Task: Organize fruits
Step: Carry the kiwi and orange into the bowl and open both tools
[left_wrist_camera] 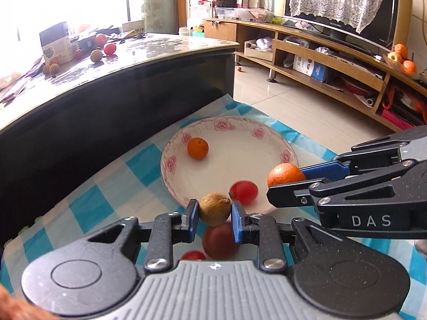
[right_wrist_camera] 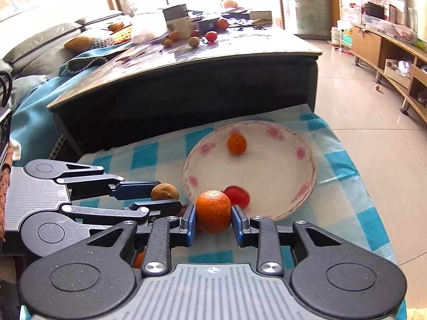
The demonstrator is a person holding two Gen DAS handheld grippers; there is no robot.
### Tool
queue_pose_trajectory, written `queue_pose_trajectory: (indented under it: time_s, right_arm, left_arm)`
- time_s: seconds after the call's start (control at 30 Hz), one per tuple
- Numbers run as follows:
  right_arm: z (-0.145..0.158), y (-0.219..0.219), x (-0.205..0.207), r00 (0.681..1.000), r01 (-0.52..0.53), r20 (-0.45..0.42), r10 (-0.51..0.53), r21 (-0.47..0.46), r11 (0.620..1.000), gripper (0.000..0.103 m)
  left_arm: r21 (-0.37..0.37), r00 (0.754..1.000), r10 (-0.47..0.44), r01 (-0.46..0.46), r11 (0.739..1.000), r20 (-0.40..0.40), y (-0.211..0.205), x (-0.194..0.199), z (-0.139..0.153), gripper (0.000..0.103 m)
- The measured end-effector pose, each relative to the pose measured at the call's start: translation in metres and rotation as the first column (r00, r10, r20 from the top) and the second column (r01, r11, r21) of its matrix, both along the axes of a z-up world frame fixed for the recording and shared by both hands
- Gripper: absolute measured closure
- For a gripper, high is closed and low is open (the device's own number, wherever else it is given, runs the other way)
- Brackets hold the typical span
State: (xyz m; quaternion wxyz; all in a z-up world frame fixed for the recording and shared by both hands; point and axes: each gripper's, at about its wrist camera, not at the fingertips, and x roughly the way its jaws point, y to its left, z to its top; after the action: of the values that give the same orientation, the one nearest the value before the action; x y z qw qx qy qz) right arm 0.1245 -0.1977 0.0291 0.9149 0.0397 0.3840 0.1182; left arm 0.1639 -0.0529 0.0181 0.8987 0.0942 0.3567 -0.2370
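1. On the side of the right tongs [left_wrist_camera: 287, 184], white raised letters "DAS"; no other writing read with certainty.
2. Between the blue pads of the left tongs [left_wrist_camera: 214, 214], a small round brown rough-skinned fruit [left_wrist_camera: 214, 208], pinched on both sides and held clear of the blue-and-white checked cloth [left_wrist_camera: 106, 186].
3. Between the blue pads of the right tongs, a round bright orange [right_wrist_camera: 213, 211], gripped firmly just beside the near rim of the plate.
4. On the checked cloth, a shallow white plate with pink flower rim [left_wrist_camera: 170, 162]; inside it a small orange mandarin [left_wrist_camera: 197, 148] near the far side and a glossy red tomato-like fruit [left_wrist_camera: 244, 192] near the near rim.
5. Below the left tongs, a dark red round fruit [left_wrist_camera: 220, 241] and a smaller bright red one [left_wrist_camera: 193, 255], both blurred and partly cut off by the tool body.
6. Behind the plate, a dark counter with glossy top [left_wrist_camera: 160, 50] carrying a printed carton [left_wrist_camera: 56, 43], its text too blurred to read, and scattered red and yellow fruits.
7. At far right, a lace-draped television [left_wrist_camera: 341, 10] on a wooden shelf unit; box labels there illegible.
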Motion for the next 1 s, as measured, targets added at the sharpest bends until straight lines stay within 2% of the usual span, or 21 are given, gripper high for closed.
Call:
queue_pose_trajectory:
  time_s: [0.33,0.63,1.0]
  right_arm:
    - [-0.014,-0.014,0.031,0.998,0.061,-0.002,-0.061,-0.001,0.998,0.078]
    - [-0.029,-0.017,0.04,0.996,0.081,-0.035,-0.082,-0.012,0.997,0.077]
    - [-0.034,-0.02,0.044,0.994,0.101,-0.045,-0.101,-0.006,0.995,0.073]
  left_arm:
    - [-0.012,0.999,0.039,-0.039,0.999,-0.02,-0.011,0.029,-0.018,0.068]
    - [-0.011,0.998,0.054,-0.055,0.998,-0.038,-0.013,0.035,-0.028,0.068]
    - [-0.009,0.998,0.06,-0.061,0.998,-0.034,-0.012,0.035,-0.027,0.066]
